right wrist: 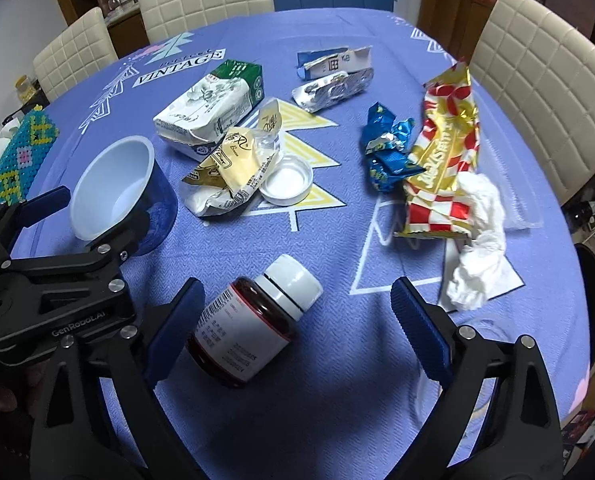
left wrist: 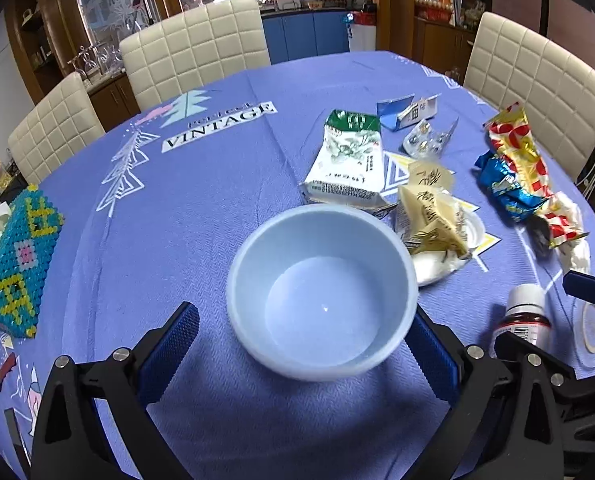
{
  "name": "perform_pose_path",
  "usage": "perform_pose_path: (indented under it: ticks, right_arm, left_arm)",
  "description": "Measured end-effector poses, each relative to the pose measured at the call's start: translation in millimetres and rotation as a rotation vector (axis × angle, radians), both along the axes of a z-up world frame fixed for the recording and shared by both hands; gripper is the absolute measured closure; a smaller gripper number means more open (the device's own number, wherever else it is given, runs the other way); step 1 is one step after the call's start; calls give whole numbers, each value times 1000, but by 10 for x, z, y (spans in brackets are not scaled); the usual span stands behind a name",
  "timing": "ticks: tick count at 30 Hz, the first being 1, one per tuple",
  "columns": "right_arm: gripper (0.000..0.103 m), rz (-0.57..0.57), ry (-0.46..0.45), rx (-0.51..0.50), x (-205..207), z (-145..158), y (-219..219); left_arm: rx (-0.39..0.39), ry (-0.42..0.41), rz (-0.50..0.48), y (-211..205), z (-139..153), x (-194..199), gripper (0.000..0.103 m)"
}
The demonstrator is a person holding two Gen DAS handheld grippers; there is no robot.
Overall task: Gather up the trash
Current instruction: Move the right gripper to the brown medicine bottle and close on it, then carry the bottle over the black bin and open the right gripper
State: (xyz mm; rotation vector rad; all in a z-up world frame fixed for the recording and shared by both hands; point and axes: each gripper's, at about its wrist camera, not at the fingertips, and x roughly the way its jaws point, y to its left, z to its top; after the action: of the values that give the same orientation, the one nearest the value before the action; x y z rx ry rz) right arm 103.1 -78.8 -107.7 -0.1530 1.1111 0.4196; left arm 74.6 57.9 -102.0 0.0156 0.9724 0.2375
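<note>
A pale blue plastic bowl (left wrist: 321,292) stands upright on the blue tablecloth, between the fingers of my left gripper (left wrist: 305,344). The jaws stand wide: the right pad is at the bowl's rim and the left pad is clear of it. A dark red jar (right wrist: 253,320) with a white cap lies on its side between the open fingers of my right gripper (right wrist: 297,324), closer to the left finger. Trash lies beyond: a green and white carton (right wrist: 213,108), a yellow wrapper (right wrist: 233,160), a white lid (right wrist: 287,180), a blue foil wrapper (right wrist: 389,148), a red and gold bag (right wrist: 445,148), a crumpled tissue (right wrist: 477,240).
A blister pack (right wrist: 329,88) and a torn blue and white box (right wrist: 333,62) lie farther back. A beaded tissue box (left wrist: 13,264) sits at the left edge. A tape ring (left wrist: 593,328) lies at the right. Cream chairs (left wrist: 193,48) surround the round table.
</note>
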Motion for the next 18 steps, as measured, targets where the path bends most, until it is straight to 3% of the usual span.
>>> perform_pose_path:
  ticks: [2, 5, 9, 12, 15, 18]
  right_arm:
    - [13, 10, 37, 7, 27, -75, 19]
    - [25, 36, 47, -6, 21, -127, 76]
    - [56, 60, 29, -7, 23, -102, 132]
    - [56, 52, 44, 13, 54, -91, 101]
    - [56, 52, 40, 19, 72, -65, 93]
    - [56, 60, 22, 23, 64, -8, 102]
  left_arm:
    - [7, 8, -6, 9, -35, 33, 6]
    - [2, 14, -12, 38, -83, 67, 6]
    - [-2, 30, -16, 44, -142, 69, 6]
    - [-9, 11, -26, 13, -116, 44, 9]
    - [-9, -6, -42, -35, -61, 35, 29]
    - [-23, -20, -39, -38, -37, 19, 29]
